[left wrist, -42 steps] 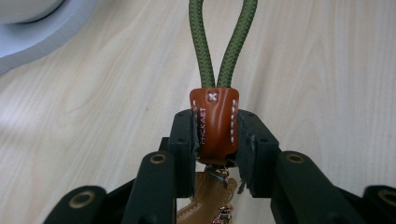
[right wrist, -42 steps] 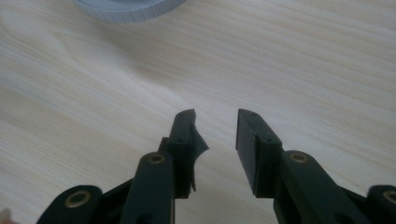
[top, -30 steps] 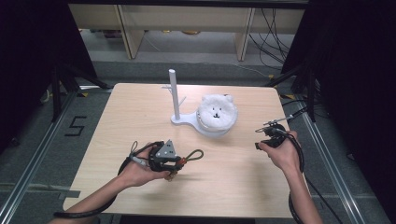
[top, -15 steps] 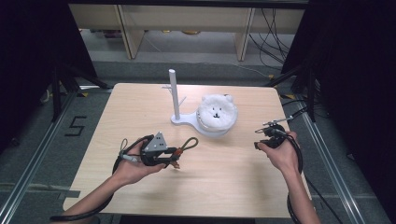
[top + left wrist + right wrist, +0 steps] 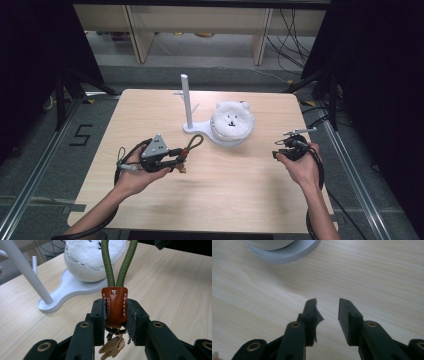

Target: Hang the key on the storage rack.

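Note:
My left gripper point(image 5: 179, 160) is shut on the brown leather tab point(image 5: 115, 306) of a keychain, held above the table's left half. The keychain's green rope loop point(image 5: 194, 143) sticks out past the jaws toward the white stand point(image 5: 186, 100). Brass keys point(image 5: 112, 346) hang under the tab. The green rope loop point(image 5: 119, 262) rises in front of a white bowl point(image 5: 82, 272) with fluffy white filling. That bowl point(image 5: 231, 122) shows a bear face and sits on the stand's base. My right gripper point(image 5: 280, 151) hovers near the table's right edge. In its own view my right gripper point(image 5: 327, 306) is open, with bare wood between the jaws.
The stand has a thin upright pole with small side pegs point(image 5: 195, 106) and a flat white base point(image 5: 287, 252). The wooden table point(image 5: 240, 190) has bare room in front of both hands. Shelving and cables lie beyond the far edge.
My left hand has moved left and slightly up with the keychain, and the rope loop now points more toward the stand. The right hand has stayed put.

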A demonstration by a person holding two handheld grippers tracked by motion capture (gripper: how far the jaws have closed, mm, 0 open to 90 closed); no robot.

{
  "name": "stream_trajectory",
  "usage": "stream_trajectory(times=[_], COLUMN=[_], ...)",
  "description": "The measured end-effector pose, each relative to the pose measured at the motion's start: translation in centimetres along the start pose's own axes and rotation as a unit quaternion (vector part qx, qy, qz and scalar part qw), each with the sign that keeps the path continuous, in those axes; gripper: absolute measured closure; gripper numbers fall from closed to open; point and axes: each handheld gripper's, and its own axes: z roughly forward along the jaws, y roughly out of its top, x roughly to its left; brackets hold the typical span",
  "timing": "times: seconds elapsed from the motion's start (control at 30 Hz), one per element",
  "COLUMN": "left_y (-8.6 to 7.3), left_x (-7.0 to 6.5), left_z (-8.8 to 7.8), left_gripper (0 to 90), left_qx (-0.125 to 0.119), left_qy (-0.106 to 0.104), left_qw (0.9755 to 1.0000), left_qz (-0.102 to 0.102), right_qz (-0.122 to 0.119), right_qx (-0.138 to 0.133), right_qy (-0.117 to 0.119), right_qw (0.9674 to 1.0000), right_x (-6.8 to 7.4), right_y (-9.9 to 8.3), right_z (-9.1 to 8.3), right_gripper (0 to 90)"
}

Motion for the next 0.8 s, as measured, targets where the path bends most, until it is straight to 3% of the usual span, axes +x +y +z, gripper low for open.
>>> stream_trajectory(times=[0.1,0.13,0.4,0.43,0.47,0.53,0.57,0.6,0.67,0.7,0.77,0.8], left_y=[-0.1,-0.1,-0.2,-0.3,-0.3,-0.2,-0.2,-0.2,-0.1,-0.1,-0.1,-0.1], left_x=[0.2,0.4,1.0,1.1,1.2,1.3,1.3,1.3,1.4,1.5,1.5,1.6], left_z=[-0.3,-0.4,-1.0,-1.0,-1.0,-1.1,-1.1,-1.1,-1.2,-1.1,-1.2,-1.2], left_gripper=[69.0,69.0,69.0,69.0,69.0,69.0,69.0,69.0,69.0,69.0,68.9,68.9], left_qx=[-0.008,-0.012,-0.027,-0.032,-0.032,-0.034,-0.033,-0.036,-0.037,-0.043,-0.041,-0.042], left_qy=[0.009,0.009,0.027,0.029,0.028,0.034,0.034,0.036,0.038,0.038,0.04,0.042], left_qw=[0.9999,0.9998,0.9988,0.9986,0.9986,0.9983,0.9982,0.998,0.9979,0.9975,0.9976,0.9974], left_qz=[-0.008,-0.01,-0.029,-0.031,-0.032,-0.034,-0.035,-0.038,-0.037,-0.041,-0.039,-0.041], right_qz=[-0.006,0.005,0.011,0.032,0.012,0.01,0.01,0.017,0.008,0.02,0.007,0.018], right_qx=[-0.014,-0.014,-0.037,-0.038,-0.045,-0.05,-0.06,-0.059,-0.063,-0.067,-0.073,-0.083], right_qy=[0.003,-0.001,-0.001,-0.003,-0.007,-0.01,0.001,-0.002,-0.007,-0.004,-0.003,-0.004], right_qw=[0.9999,0.9999,0.9992,0.9988,0.9989,0.9987,0.9981,0.9981,0.998,0.9976,0.9973,0.9964], right_x=[0.0,0.2,0.1,0.4,0.0,-0.1,-0.1,0.1,0.0,0.1,-0.1,0.0], right_y=[-0.2,-0.2,-1.0,-1.1,-1.2,-1.4,-1.6,-1.8,-2.0,-2.1,-2.4,-2.4], right_z=[0.1,0.0,-0.1,-0.2,0.0,0.0,0.1,0.1,0.1,0.2,0.3,0.4], right_gripper=[68.4,68.4,67.9,67.7,67.5,67.1,67.0,66.9,66.8,66.6,66.5,66.5])
